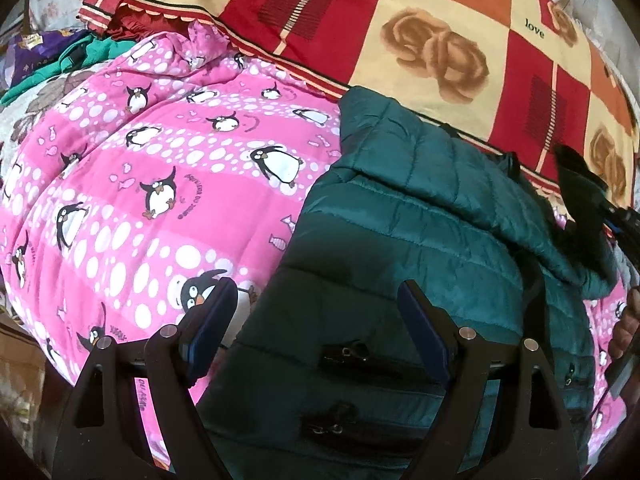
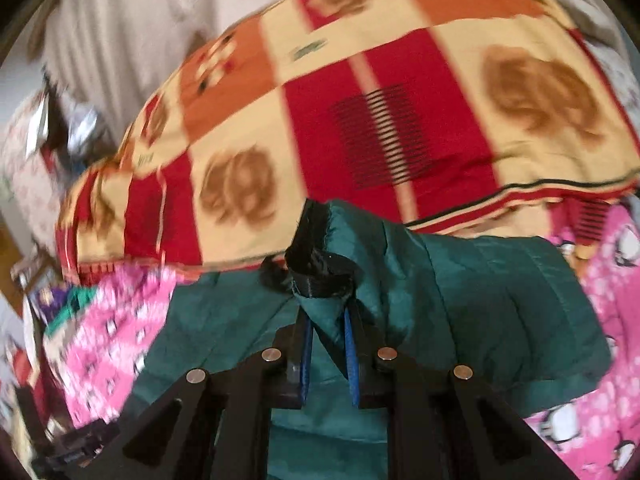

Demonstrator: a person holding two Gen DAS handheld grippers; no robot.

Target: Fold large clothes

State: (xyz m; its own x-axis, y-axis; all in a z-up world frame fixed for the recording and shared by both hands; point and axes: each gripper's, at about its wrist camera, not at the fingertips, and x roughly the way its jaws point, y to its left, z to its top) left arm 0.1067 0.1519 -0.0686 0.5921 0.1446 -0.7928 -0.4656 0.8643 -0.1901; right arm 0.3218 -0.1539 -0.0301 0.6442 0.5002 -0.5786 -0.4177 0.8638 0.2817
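A: Where is the jacket (image 1: 432,216)?

B: On the pink penguin blanket (image 1: 152,184). It runs away from the left gripper (image 1: 316,300), whose fingers are spread wide right over it. The right gripper (image 2: 328,316) pinches its sleeve end.

A: Any words?

B: "love" on the red checked quilt (image 1: 440,32).

My right wrist view is motion-blurred; the clutter at far left (image 2: 60,128) I can't identify. The teal quilted puffer jacket (image 1: 420,216) runs off the left view's bottom edge.
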